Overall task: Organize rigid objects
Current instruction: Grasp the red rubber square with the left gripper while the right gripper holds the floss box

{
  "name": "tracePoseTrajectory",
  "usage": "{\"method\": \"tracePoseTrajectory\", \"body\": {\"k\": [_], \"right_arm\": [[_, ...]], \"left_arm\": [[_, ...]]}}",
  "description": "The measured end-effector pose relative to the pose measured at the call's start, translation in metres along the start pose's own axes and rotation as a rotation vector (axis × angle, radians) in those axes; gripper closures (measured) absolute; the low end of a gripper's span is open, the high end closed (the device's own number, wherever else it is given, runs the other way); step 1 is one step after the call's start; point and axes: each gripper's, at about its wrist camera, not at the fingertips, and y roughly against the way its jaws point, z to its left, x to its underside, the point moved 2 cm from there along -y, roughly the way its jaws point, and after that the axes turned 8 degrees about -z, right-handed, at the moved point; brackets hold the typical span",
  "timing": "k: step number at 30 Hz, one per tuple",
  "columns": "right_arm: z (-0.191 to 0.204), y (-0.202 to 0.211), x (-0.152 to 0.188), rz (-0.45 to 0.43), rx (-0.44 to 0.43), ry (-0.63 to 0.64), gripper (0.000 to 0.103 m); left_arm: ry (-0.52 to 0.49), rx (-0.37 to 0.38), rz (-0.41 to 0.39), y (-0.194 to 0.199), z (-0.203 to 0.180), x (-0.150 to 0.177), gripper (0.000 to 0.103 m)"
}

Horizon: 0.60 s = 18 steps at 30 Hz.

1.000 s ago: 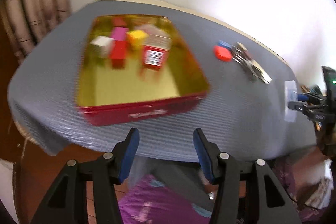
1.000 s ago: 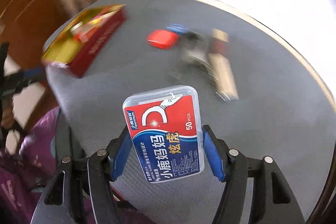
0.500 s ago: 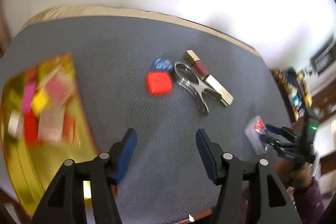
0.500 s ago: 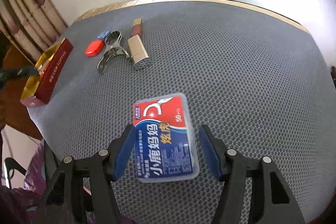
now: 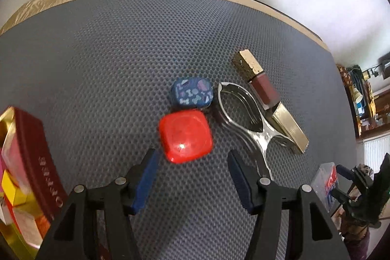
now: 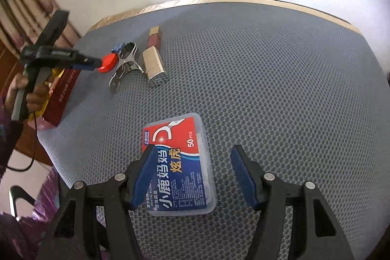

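Observation:
My left gripper (image 5: 192,157) is open, its fingertips just short of a red rounded square case (image 5: 185,135) on the grey mat. Behind it lie a blue patterned case (image 5: 192,91), a metal clamp (image 5: 246,118) and a gold-capped lipstick (image 5: 265,99). My right gripper (image 6: 192,155) is open around a clear dental floss box (image 6: 180,162) that lies flat on the mat, touching the left pad. The left gripper also shows in the right wrist view (image 6: 95,62), by the red case (image 6: 108,62).
A red and gold tin (image 5: 31,150) with coloured blocks stands at the left mat edge; it also shows in the right wrist view (image 6: 63,89). The mat (image 6: 268,79) ends at a gold-edged border near the white wall. Clutter sits beyond the right edge.
My left gripper swung from the tin to the red case and closed in on it. My right gripper lowered the floss box onto the mat and opened off it.

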Motion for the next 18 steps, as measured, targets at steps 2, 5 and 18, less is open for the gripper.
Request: {"method": "tracePoseTrajectory", "body": {"k": [2,5,18], "right_arm": [[0.004,-0.004,-0.002,0.027,-0.017,0.003,0.019],[0.014,-0.011,-0.003,0.041,0.016,0.043,0.011],[0.037,-0.032,0.01,0.093,0.088,0.149,0.045]], "left_arm": [[-0.013,-0.012,0.011,-0.007,-0.003,-0.003,0.043],[-0.028,-0.047,0.032,-0.017,-0.005,-0.008,0.043],[-0.044,-0.071,-0.057,-0.01,-0.011,0.001,0.053]]}}
